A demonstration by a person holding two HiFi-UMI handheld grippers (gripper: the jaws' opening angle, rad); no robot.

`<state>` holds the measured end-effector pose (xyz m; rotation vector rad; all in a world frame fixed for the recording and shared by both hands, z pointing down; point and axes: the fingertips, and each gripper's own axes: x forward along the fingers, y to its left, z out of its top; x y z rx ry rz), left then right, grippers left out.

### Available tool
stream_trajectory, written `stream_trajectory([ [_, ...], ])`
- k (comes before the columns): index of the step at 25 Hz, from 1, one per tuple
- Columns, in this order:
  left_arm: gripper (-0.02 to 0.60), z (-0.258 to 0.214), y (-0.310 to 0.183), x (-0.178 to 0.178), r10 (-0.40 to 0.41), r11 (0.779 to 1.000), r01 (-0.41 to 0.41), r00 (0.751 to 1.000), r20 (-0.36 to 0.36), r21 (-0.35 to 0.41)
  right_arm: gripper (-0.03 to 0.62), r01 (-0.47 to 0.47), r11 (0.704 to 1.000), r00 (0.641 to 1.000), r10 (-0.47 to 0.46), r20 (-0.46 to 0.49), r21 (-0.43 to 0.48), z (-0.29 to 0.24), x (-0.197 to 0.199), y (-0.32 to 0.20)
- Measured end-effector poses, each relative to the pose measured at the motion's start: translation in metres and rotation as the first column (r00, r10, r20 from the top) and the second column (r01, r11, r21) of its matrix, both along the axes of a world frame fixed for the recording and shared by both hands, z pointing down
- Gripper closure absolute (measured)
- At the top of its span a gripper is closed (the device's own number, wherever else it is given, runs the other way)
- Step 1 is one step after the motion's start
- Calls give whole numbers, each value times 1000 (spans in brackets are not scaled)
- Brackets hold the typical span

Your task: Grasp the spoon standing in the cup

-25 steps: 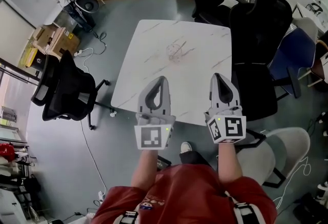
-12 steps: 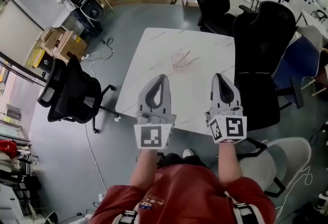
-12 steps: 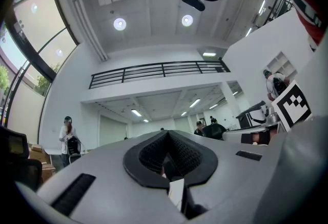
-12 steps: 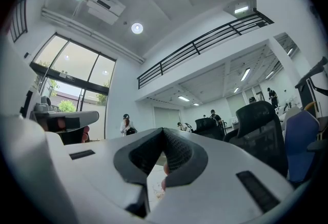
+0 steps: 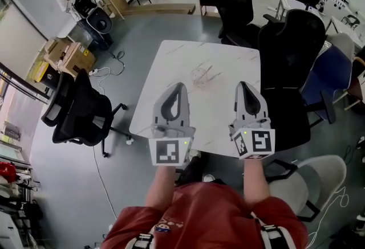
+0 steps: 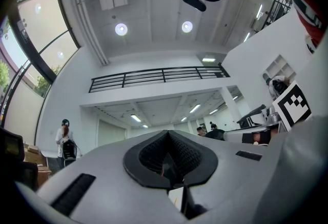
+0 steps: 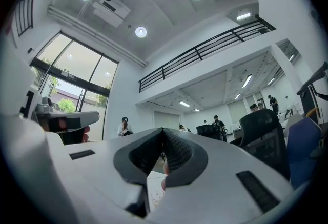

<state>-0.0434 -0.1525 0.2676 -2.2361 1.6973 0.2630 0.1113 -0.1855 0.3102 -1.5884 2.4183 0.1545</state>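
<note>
Spoon (image 5: 211, 76) stands in clear cup (image 5: 198, 76), centre frame on table (image 5: 171, 54), apart from both grippers. Left gripper (image 5: 181, 88) and right gripper (image 5: 243, 86) clenched, empty. Spoon likely light, stiff, slick: pinch upper handle.

You are looking down at a white marble table (image 5: 171, 65), one black office chair (image 5: 80, 108) standing left, another chair (image 5: 291, 48) right (cardboard boxes (image 5: 64, 55) sitting beyond).

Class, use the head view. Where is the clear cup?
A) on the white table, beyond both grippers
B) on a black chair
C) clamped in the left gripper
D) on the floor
A: the cup stands near the table's middle, ahead of the left gripper and right gripper, touching neither.
</note>
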Motion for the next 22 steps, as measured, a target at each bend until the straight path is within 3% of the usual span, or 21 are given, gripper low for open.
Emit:
stream_trajectory([
  [14, 572, 24, -94, -83, -1, 1000, 0, 999, -43, -28, 582, -22, 999, 996, 19, -91, -24, 12, -76, -98],
  [22, 572, 36, -160, -111, 43, 996, -50, 994, -97, -69, 582, -65, 997, 988, 59, -140, -37, 10, -105, -156],
])
